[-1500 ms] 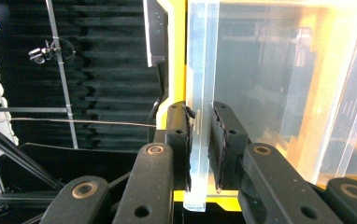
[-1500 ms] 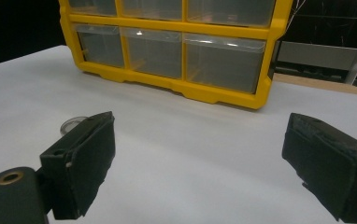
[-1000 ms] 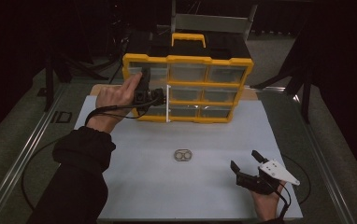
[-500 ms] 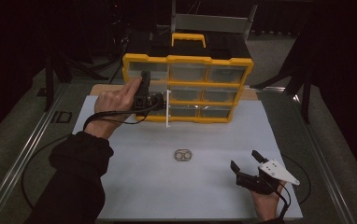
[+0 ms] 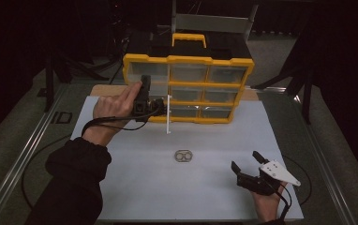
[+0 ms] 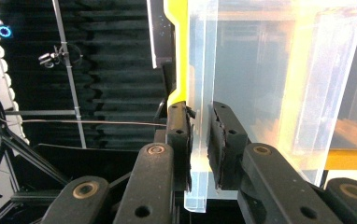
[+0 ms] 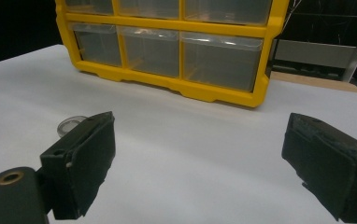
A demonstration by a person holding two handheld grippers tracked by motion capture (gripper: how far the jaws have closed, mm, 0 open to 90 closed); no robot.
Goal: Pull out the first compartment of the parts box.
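**Left gripper clamped on the clear drawer front; right gripper idle with jaws spread**

The yellow organizer cabinet (image 5: 188, 82) stands upright at the far middle of the white table sheet (image 5: 135, 187), its clear drawers facing the person. It has three rows of three compartments and a yellow carry handle (image 5: 188, 39) on top.

Left gripper (image 5: 154, 104): held at the left end of the cabinet, at the level of the middle and bottom rows. In the left gripper view the two black jaws are pressed onto the thin front lip of a clear plastic drawer (image 6: 260, 84), one pad on each side of the panel. In the high view that drawer front stands out from the cabinet face as a pale vertical strip (image 5: 168, 114), just right of the gripper. The person's left hand (image 5: 114, 107) wraps the gripper body, and the cable loops down to the near left.

Right gripper (image 5: 245, 161): rests at the near right of the sheet, well apart from the cabinet. Its jaws stand wide apart with nothing between them; the right gripper view shows bare sheet between the two pads.

A small metal double-ring part (image 5: 183, 156) lies on the sheet, near the middle, between the cabinet and the right gripper, touching neither.
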